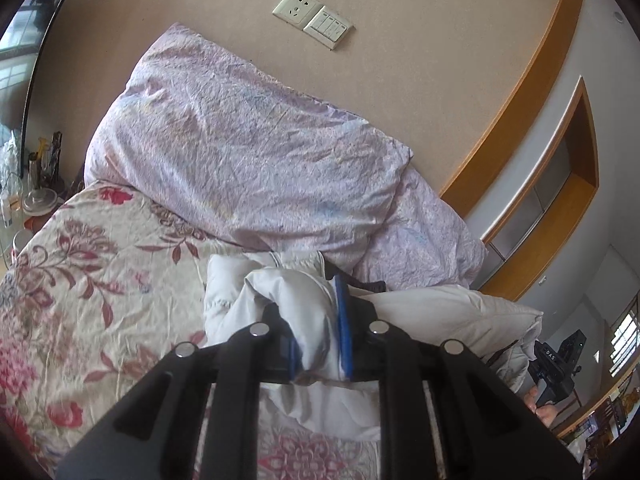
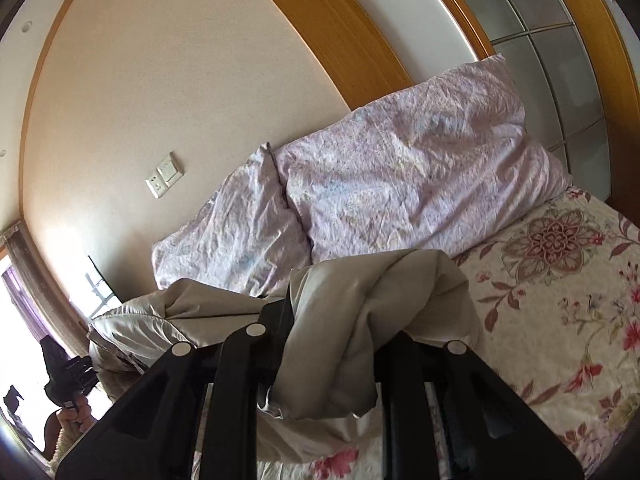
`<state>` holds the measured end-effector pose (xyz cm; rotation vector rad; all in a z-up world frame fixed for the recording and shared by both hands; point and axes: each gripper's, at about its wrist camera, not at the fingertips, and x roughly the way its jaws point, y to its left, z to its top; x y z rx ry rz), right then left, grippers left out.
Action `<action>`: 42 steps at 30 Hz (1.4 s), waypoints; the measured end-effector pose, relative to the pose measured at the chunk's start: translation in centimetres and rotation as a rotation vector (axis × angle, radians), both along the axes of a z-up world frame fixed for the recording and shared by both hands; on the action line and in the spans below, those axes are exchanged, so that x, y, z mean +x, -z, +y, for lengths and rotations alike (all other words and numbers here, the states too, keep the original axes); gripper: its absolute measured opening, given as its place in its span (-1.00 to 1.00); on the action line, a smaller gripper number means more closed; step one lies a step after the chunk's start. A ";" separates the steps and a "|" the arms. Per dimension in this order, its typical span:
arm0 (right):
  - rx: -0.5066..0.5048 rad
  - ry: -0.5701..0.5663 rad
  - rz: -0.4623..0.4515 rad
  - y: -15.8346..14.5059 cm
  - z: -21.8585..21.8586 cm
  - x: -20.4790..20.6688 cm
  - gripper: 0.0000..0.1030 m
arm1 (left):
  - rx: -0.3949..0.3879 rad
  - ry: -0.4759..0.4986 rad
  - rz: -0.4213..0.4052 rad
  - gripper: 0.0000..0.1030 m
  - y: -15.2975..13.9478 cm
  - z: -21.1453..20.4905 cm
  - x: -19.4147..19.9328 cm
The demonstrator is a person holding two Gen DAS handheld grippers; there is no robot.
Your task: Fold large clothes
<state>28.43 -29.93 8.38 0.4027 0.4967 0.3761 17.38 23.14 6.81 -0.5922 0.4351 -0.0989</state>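
A bed (image 1: pixel 72 280) with a floral cover fills the near ground in both views. At its far end two lilac pillows (image 1: pixel 248 152) lean against the beige wall (image 1: pixel 400 80), out of the way, which leaves the middle of the cover free as a folding surface. A socket and switch plate (image 1: pixel 312 18) sit on the wall above them.

The task's thing is a pale padded coat (image 1: pixel 304 308). It hangs between the two grippers, above the cover, with part of it drooping toward the bed below the left one. It seems held at two spread points so that it can be stretched out and laid flat or folded over.

The left gripper (image 1: pixel 320 344) is clamped on a bunched wad of the coat; its blue pads (image 1: pixel 344 328) press the fabric from both sides. Seen from there, the right gripper sits at the far right, held by a hand (image 1: pixel 540 408).

The right gripper (image 2: pixel 332 344) is closed on another fold of the coat (image 2: pixel 360 312), which drapes over its jaws and hides the pads. Judging by the slack between the grips, the coat is not yet pulled taut.
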 end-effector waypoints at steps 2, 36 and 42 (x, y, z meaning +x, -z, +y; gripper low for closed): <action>-0.029 0.039 0.004 0.3 1.0 2.1 -0.65 | 0.005 -0.023 0.003 -0.68 0.0 0.2 2.5; -0.019 0.293 -0.013 3.4 3.9 16.0 0.38 | 0.055 -0.256 0.043 0.94 3.2 2.1 17.6; -0.360 0.206 -0.197 1.6 9.4 11.6 0.54 | 0.319 -0.227 -0.014 0.94 1.4 -3.4 14.9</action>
